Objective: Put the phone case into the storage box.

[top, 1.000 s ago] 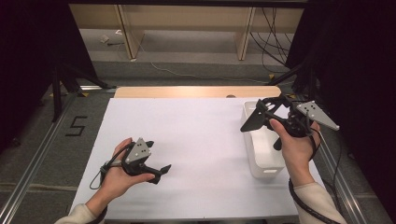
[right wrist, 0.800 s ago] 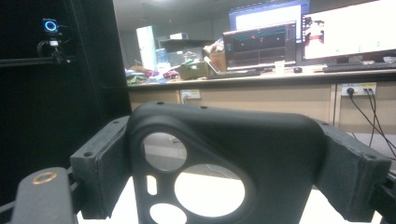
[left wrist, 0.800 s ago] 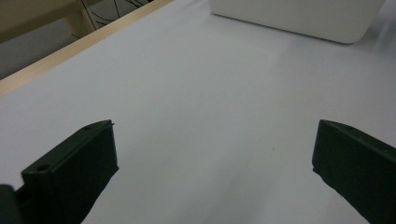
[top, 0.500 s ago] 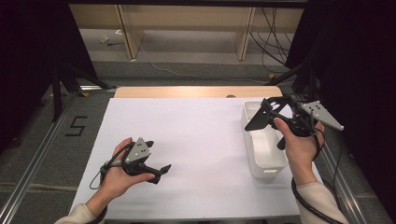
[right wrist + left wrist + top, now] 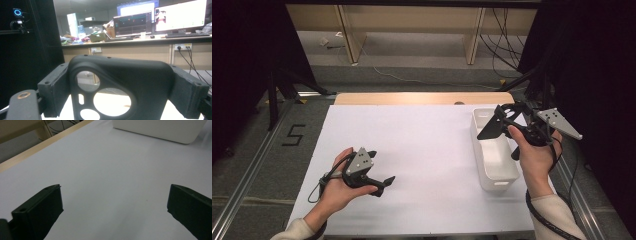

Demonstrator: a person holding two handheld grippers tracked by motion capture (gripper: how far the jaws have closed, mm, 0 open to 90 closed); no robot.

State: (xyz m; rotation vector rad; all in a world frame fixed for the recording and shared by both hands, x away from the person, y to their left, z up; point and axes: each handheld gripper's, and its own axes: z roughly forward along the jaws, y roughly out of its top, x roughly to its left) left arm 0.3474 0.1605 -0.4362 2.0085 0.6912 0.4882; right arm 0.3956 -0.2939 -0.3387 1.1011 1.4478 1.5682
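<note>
Black fingers (image 5: 56, 87), right side, what's their status? (desk)

Operator: Clenched. In the right gripper view I read both pads pressed on the two side edges of a black plate (image 5: 120, 72). It is a flat piece with rounded top corners, pierced by three round holes and one short slot. The plate stands upright between them and faces my camera.

Desk: And where is that plate over the surface?

Operator: In the high view the right gripper (image 5: 510, 121) carries it clear of the surface (image 5: 422, 145), above the far end of the white bin (image 5: 477, 145). The plate tilts down toward the middle. I cannot tell its height over the rim. The right hand (image 5: 534, 157) wraps the grip just beside the bin's outer wall, with the cable running back along the sleeve.

Desk: Left side?

Operator: Released. The left gripper (image 5: 113, 205) has its fingers (image 5: 42, 207) spread wide with nothing between them, only bare white surface. It sits low at the near left, well apart from the bin, which I see side-on at the top of the left gripper view. The left hand (image 5: 339, 187) rests on the surface with the jaws aimed toward the bin.

Desk: Anything further out?

Operator: I note a wooden strip (image 5: 412, 98) along the far edge of the surface. Lit monitors (image 5: 180, 16) stand on a desk beyond the plate.
</note>
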